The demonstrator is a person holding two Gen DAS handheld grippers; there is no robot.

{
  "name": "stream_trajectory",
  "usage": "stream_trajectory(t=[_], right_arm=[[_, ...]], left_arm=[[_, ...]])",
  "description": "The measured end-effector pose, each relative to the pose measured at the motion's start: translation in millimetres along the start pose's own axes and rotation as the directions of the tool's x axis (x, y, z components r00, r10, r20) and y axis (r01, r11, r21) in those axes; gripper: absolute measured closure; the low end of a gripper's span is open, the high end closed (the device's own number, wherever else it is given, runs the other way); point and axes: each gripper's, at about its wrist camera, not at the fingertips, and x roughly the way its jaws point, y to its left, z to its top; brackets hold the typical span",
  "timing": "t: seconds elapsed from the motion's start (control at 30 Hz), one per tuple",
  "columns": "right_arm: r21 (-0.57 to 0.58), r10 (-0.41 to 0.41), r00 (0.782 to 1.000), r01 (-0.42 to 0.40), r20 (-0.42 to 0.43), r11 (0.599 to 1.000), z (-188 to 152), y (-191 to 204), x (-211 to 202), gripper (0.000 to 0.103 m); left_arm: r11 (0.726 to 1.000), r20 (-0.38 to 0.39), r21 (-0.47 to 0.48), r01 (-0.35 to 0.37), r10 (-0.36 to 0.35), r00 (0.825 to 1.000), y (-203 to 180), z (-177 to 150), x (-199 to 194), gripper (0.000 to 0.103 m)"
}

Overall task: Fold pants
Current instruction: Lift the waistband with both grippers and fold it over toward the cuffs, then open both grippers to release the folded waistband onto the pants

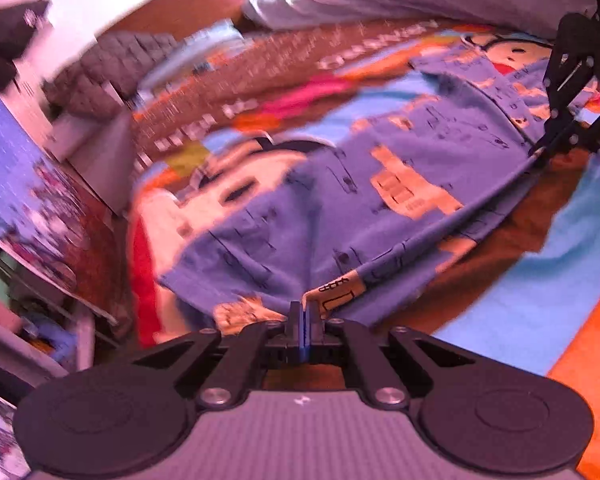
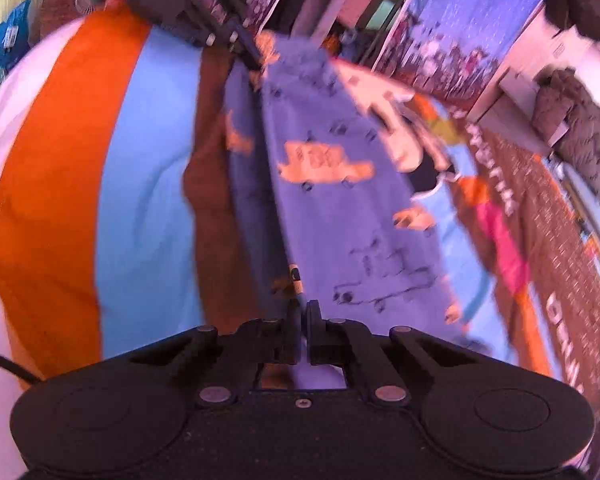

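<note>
Left wrist view: both grippers (image 1: 305, 312) (image 2: 303, 314) pinch blue car-print pants (image 1: 340, 200), stretched over striped bedding (image 1: 540, 300).

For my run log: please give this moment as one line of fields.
step: fold pants | left hand-held gripper: shut on blue printed pants edge | right hand-held gripper: shut on pants edge | surface: colourful blanket

The right gripper (image 2: 303, 312) was closed on the near edge of the blue printed pants (image 2: 340, 200), which stretched away ahead of it. At their far end the left gripper (image 2: 256, 65) pinched them. A striped blanket (image 2: 80, 184) lay beneath.
</note>
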Motion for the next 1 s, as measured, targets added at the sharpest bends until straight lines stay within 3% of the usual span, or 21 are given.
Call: stream_trajectory(t=[0.07,0.13,0.17,0.2,0.27,0.33,0.37,0.4,0.47,0.57,0.63,0.7,0.77,0.87,1.0], right_arm=[[0.023,0.001,1.000,0.000,-0.022,1.000,-2.9,3.5,10.4,0.100],[0.091,0.005,1.000,-0.004,-0.013,0.996,-3.2,-1.3,10.6,0.097],[0.126,0.005,1.000,-0.004,-0.008,0.992,-3.3,-4.7,7.4,0.083],[0.155,0.001,1.000,-0.001,0.000,0.988,-4.6,-6.4,1.1,0.058],[0.222,-0.022,0.999,0.014,0.034,0.975,-13.2,-8.5,-18.1,0.030],[0.298,-0.067,0.995,0.042,0.076,0.954,-26.2,-10.0,-38.4,0.022],[0.360,-0.115,0.990,0.077,0.085,0.930,-34.6,-10.8,-50.5,0.012],[0.424,-0.166,0.982,0.113,0.090,0.899,-43.7,-11.2,-60.6,0.002],[0.551,-0.266,0.959,0.170,0.100,0.817,-65.3,-10.3,-80.9,0.001],[0.727,-0.392,0.919,0.243,0.040,0.643,-102.8,-5.9,-102.8,0.001],[0.805,-0.437,0.899,0.267,-0.011,0.530,-129.5,-3.0,-111.8,0.001],[0.844,-0.452,0.890,0.294,-0.069,0.449,-152.3,2.5,-117.9,0.001],[0.868,-0.457,0.884,0.301,-0.098,0.396,-172.9,8.6,-122.9,0.001],[0.895,-0.457,0.882,0.292,-0.115,0.338,-194.5,17.5,-127.1,0.001],[0.910,-0.469,0.879,0.263,-0.089,0.320,-210.5,24.9,-132.7,0.001]], left_arm=[[1.000,-0.018,0.002,0.012,-0.012,1.000,-1.6,0.8,1.1,0.097],[1.000,-0.025,-0.018,0.018,-0.019,1.000,-0.2,4.7,-3.5,0.083],[0.999,-0.023,-0.039,0.030,-0.031,0.999,0.5,7.2,-7.7,0.057],[0.997,-0.012,-0.065,0.042,-0.043,0.999,0.2,8.8,-12.9,0.036],[0.990,0.043,-0.122,0.068,-0.064,0.997,-2.6,14.5,-24.9,0.027],[0.978,0.118,-0.166,0.124,-0.106,0.987,-11.7,26.8,-33.7,0.016],[0.971,0.155,-0.181,0.158,-0.130,0.979,-18.7,34.8,-35.1,0.009],[0.963,0.188,-0.195,0.186,-0.149,0.971,-24.3,42.7,-35.1,0.008],[0.938,0.246,-0.223,0.265,-0.209,0.946,-42.5,64.4,-28.6,0.008],[0.899,0.305,-0.234,0.370,-0.293,0.906,-72.0,98.3,-10.1,0.008],[0.884,0.319,-0.236,0.403,-0.321,0.892,-92.2,117.0,7.7,0.007],[0.856,0.306,-0.267,0.444,-0.361,0.881,-109.2,133.2,30.4,0.007],[0.816,0.272,-0.317,0.484,-0.411,0.870,-119.4,143.0,50.2,0.012],[0.750,0.183,-0.438,0.495,-0.464,0.866,-125.8,145.5,73.2,0.041],[0.698,0.201,-0.540,0.471,-0.436,0.877,-118.2,130.7,73.6,0.043]])
